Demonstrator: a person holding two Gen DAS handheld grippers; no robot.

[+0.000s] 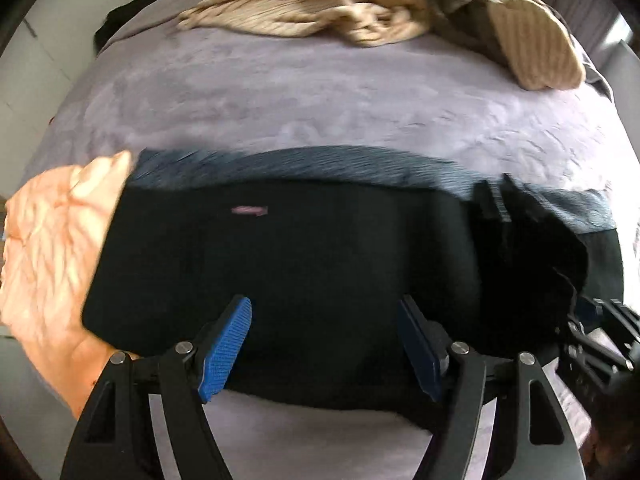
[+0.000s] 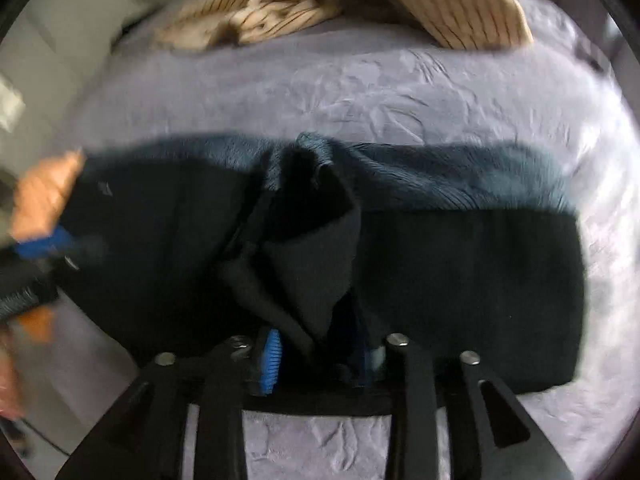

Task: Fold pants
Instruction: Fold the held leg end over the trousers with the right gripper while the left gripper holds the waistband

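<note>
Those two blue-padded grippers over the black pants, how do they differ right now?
The left gripper is spread wide open with nothing between its pads; the right gripper is nearly closed, pinching a raised fold of the black pants. The left hovers over flat fabric, while the right lifts bunched cloth. Both have black arms and blue pads, over the lavender bedspread.

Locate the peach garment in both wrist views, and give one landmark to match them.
Left wrist: the peach garment fills the left edge, beside the black pants.
Right wrist: only a small blurred patch shows at the left edge, above the left gripper's blue pad.
Shared landmark: the beige striped cloth, heaped at the top of both pictures.
</note>
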